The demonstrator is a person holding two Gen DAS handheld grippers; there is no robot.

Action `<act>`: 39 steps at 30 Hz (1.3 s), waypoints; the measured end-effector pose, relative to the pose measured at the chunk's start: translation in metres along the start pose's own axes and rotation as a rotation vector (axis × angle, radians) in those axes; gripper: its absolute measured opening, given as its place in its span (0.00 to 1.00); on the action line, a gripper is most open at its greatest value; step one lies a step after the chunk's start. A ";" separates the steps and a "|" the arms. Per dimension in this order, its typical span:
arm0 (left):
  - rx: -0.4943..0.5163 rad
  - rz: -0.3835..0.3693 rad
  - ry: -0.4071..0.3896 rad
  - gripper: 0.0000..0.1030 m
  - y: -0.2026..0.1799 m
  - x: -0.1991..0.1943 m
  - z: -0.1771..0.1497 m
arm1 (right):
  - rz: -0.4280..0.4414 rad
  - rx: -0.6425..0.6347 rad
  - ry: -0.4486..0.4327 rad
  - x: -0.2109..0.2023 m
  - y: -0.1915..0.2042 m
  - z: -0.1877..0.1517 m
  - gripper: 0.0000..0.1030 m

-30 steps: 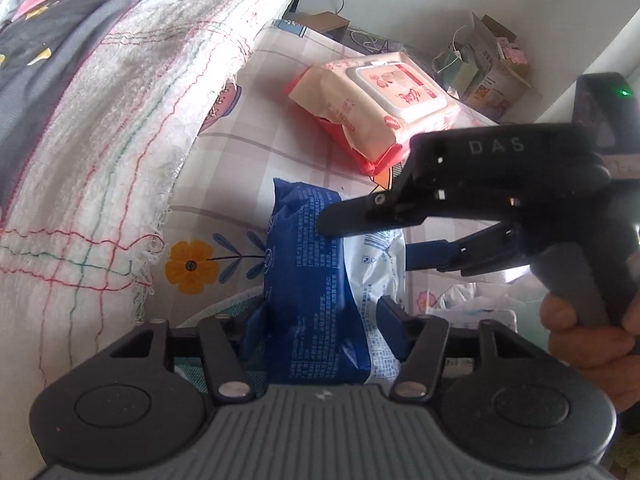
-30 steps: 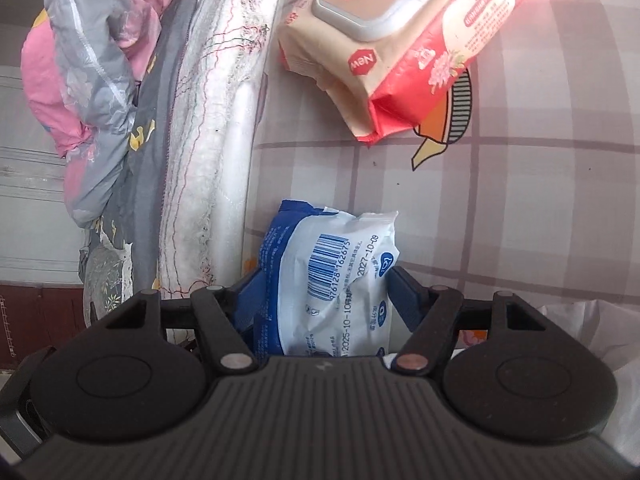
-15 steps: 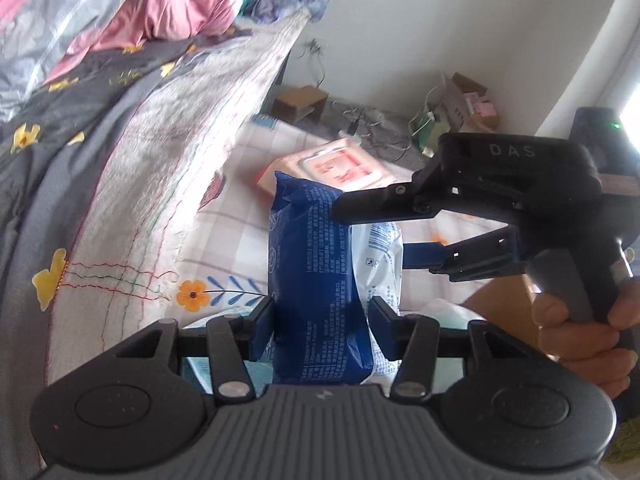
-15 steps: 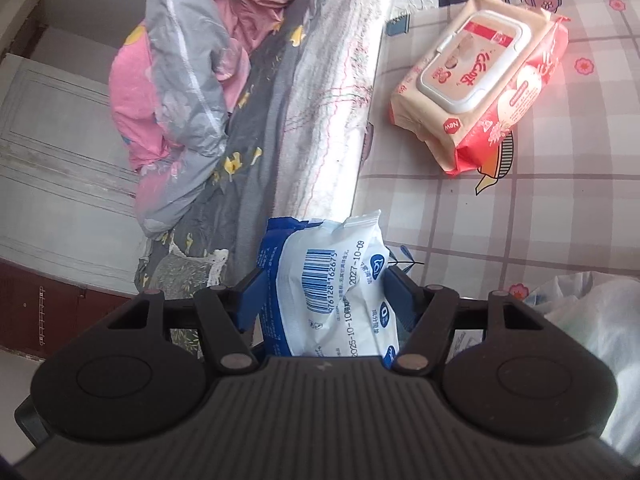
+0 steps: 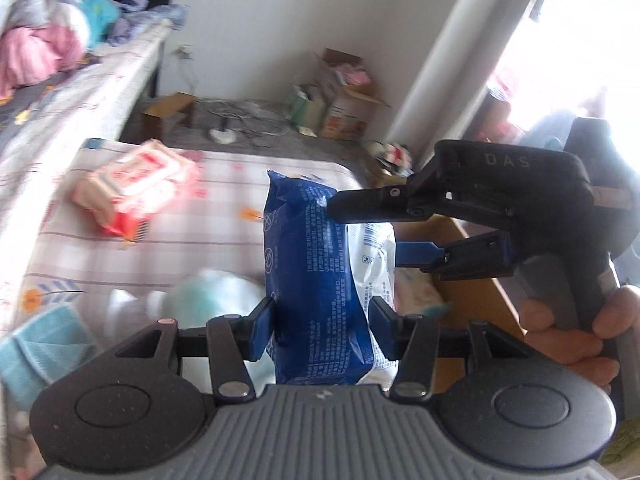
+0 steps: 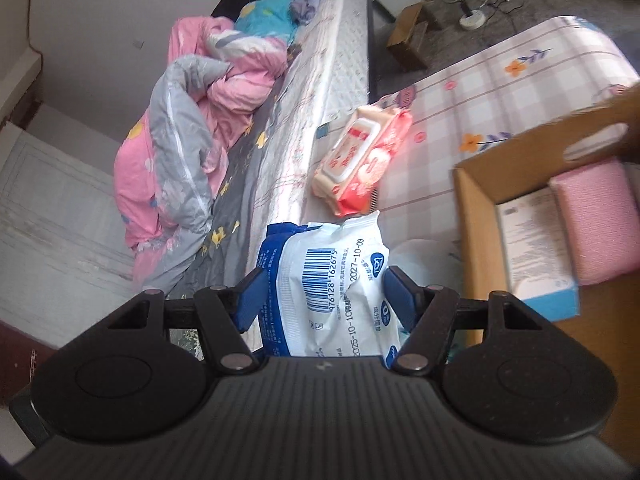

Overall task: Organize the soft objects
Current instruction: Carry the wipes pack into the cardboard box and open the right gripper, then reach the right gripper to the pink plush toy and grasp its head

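It was a home bedroom: a bed (image 6: 320, 92) w/ a rumpled pink-grey quilt (image 6: 188, 136), a checked floral mat (image 6: 500, 92) beside the bed, cardboard boxes (image 5: 344, 108) & cables (image 5: 244, 120) past it.

Blue and white pack (image 5: 320, 292), black barcode on the white face. Wipes pack (image 6: 360, 160) peach-pink with red end, white lid. Mat (image 6: 500, 92) pale pink-lilac check with orange flowers. Box (image 6: 476, 248) brown cardboard, pink pad (image 6: 596, 220) inside. Quilt (image 6: 188, 140) pink and grey.
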State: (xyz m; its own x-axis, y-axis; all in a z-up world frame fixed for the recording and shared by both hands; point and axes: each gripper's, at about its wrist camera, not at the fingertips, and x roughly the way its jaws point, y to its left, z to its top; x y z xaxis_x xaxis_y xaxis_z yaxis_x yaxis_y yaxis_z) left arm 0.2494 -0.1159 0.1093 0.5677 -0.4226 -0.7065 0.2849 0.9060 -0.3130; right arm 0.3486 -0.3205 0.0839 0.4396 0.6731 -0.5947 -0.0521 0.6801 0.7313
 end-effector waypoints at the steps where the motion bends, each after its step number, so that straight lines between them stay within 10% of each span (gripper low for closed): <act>1: 0.012 -0.017 0.014 0.50 -0.012 0.007 -0.002 | -0.011 0.014 -0.014 -0.013 -0.011 -0.002 0.63; 8: 0.081 -0.050 0.162 0.51 -0.069 0.072 -0.032 | -0.076 0.137 -0.042 -0.067 -0.107 -0.020 0.63; 17: 0.137 0.012 0.094 0.56 -0.059 0.054 -0.040 | -0.184 0.291 0.081 -0.027 -0.209 -0.050 0.63; 39: -0.084 0.212 -0.070 0.61 0.077 -0.048 -0.102 | -0.231 0.187 0.162 0.040 -0.180 -0.076 0.52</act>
State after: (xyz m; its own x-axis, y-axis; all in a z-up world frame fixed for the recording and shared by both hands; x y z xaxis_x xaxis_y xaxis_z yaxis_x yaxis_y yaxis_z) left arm 0.1654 -0.0232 0.0542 0.6607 -0.2208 -0.7174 0.0905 0.9722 -0.2159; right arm 0.3070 -0.3938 -0.0964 0.2714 0.5554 -0.7861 0.2043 0.7649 0.6109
